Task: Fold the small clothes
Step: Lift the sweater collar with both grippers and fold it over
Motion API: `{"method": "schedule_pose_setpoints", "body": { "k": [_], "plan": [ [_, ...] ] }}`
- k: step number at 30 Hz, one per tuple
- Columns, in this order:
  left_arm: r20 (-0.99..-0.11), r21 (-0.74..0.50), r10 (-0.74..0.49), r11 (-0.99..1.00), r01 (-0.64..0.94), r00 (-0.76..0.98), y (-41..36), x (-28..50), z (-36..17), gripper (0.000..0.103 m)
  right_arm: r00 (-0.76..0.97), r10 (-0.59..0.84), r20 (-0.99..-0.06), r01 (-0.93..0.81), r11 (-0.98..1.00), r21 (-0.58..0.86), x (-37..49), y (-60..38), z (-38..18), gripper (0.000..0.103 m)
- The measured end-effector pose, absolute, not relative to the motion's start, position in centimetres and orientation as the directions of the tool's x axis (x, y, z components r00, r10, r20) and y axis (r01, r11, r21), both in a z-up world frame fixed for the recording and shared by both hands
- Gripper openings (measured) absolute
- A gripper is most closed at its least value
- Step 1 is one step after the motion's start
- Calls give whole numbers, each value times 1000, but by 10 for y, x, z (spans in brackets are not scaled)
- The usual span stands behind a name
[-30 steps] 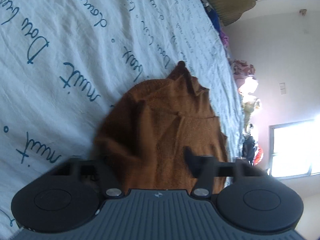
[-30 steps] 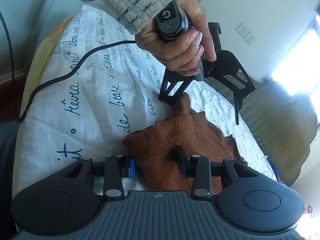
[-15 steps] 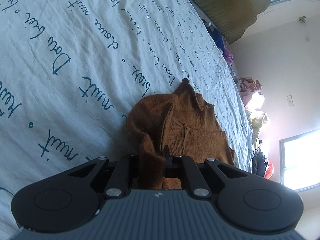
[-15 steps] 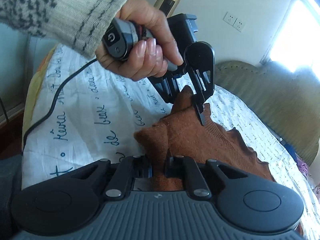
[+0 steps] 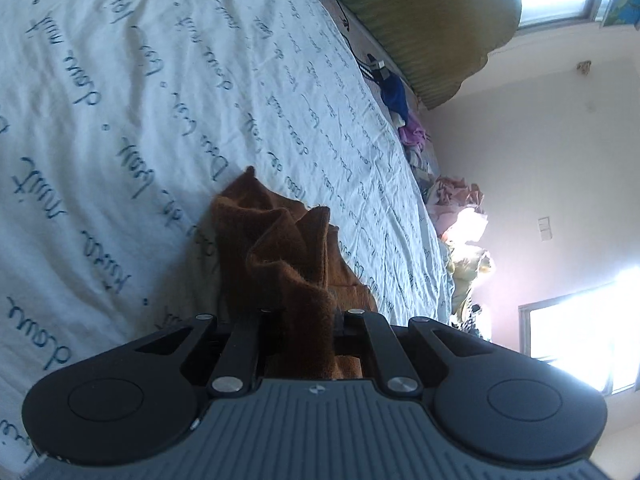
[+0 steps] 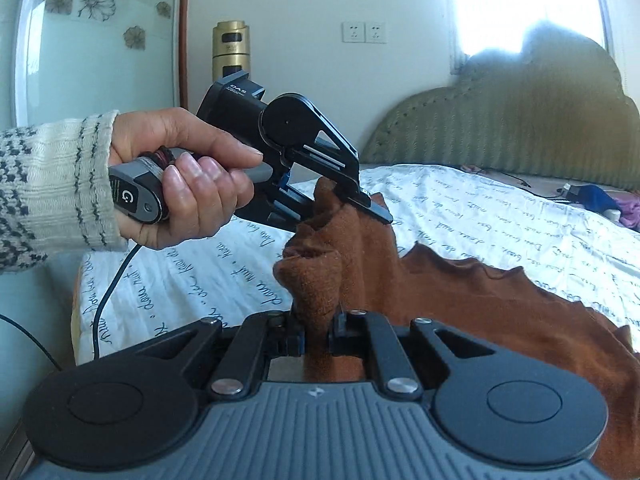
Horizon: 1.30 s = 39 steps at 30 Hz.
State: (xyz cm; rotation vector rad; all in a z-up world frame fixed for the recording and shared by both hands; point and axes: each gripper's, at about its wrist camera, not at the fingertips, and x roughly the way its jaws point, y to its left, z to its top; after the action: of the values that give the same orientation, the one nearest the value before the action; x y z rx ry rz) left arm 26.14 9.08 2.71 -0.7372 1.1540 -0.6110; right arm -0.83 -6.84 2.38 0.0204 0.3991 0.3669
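A small brown knit garment [image 6: 460,304] lies on the white bedsheet with blue script [image 6: 500,216]. My right gripper [image 6: 318,330] is shut on a bunched edge of it and holds that edge lifted. My left gripper [image 6: 344,210], held by a hand in a knit sleeve, is shut on another edge of the same garment, just beyond the right one. In the left wrist view the left gripper [image 5: 308,320] pinches a fold of the brown garment [image 5: 276,240], which hangs down to the sheet [image 5: 140,100].
A green padded headboard [image 6: 520,120] stands at the far end of the bed. Blue and pink clothes [image 6: 600,196] lie near it; more clothes are piled beyond the bed's edge [image 5: 460,208]. A black cable [image 6: 108,292] trails from the left gripper.
Both grippers closed on the garment's edge and lifted it off the sheet. The left gripper swung round to lie level, and the garment now hangs stretched between the two.
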Motion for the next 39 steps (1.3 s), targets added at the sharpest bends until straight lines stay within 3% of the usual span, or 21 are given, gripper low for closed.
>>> {"method": "schedule_pose_setpoints", "body": {
  "k": [9,15,26,27,28,29,30,31,32,33,35,39],
  "plan": [
    [-669,-703,-721,692,163,178,-41,272,27,12,895,281,-345,-142,915,377,-11,-195,4,8],
    [-722,-650,-685,720,245,99,-127,272,14,12,904,238,-355,-36,870,492,-24,-257,-22,8],
    [-812,-528,-583,754,390,28,-220,261,-13,13,895,149,-421,117,831,544,-40,-310,-58,9],
    [-823,-508,-567,758,409,27,-226,259,-15,15,889,146,-433,136,820,556,-42,-312,-62,12],
    [-827,-507,-561,767,393,29,-227,259,-18,27,878,170,-447,133,812,569,-39,-313,-66,13],
    [-824,-518,-566,770,374,25,-227,261,-20,51,871,183,-456,131,808,574,-38,-313,-68,15],
    [-820,-525,-572,767,370,20,-227,262,-19,61,872,165,-462,148,809,569,-39,-314,-70,34],
    [-821,-518,-570,767,379,32,-226,262,-16,79,871,158,-466,157,808,568,-41,-314,-70,54],
    [-819,-504,-570,768,395,63,-222,260,-10,83,876,178,-448,133,805,578,-42,-314,-68,91],
    [-816,-495,-573,764,413,82,-217,258,-4,83,889,188,-418,104,806,583,-48,-313,-64,100],
    [-803,-495,-585,759,424,110,-200,253,9,79,894,152,-420,124,819,560,-51,-313,-58,100],
    [-766,-519,-621,751,408,168,-148,242,26,79,900,163,-405,124,794,595,-57,-323,-60,100]
  ]
}}
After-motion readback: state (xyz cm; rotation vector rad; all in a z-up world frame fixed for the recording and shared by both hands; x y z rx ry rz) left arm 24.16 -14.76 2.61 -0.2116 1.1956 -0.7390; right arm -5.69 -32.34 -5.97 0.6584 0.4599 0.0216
